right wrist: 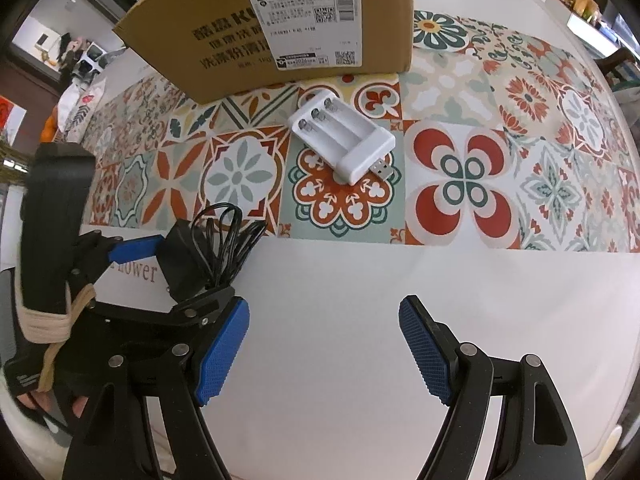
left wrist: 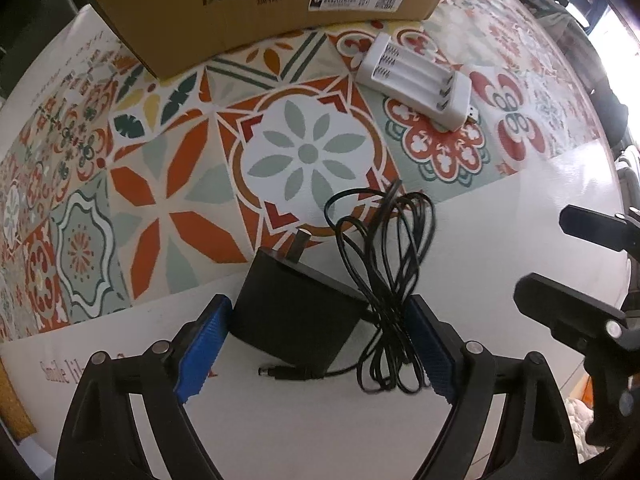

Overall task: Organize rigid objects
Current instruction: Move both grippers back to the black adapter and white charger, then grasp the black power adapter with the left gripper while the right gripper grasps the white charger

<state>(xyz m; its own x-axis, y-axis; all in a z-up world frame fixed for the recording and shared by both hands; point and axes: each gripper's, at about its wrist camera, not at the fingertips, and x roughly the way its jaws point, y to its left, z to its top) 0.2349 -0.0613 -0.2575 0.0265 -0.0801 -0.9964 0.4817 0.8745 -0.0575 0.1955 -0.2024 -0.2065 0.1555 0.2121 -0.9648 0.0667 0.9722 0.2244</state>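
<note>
A black power adapter (left wrist: 296,312) with its bundled black cable (left wrist: 384,264) sits between the blue pads of my left gripper (left wrist: 320,348). The jaws are closed against the adapter and cable. The same adapter (right wrist: 184,264) shows at the left of the right wrist view, held above the white table edge. A white battery charger (left wrist: 416,80) lies on the patterned mat; it also shows in the right wrist view (right wrist: 344,140). My right gripper (right wrist: 324,348) is open and empty over the white tabletop.
A brown cardboard box (left wrist: 256,12) stands at the back of the mat, also in the right wrist view (right wrist: 280,28). The patterned mat (right wrist: 500,160) covers the far table; white tabletop (right wrist: 360,280) lies nearer. The right gripper's black body (left wrist: 580,312) is at right.
</note>
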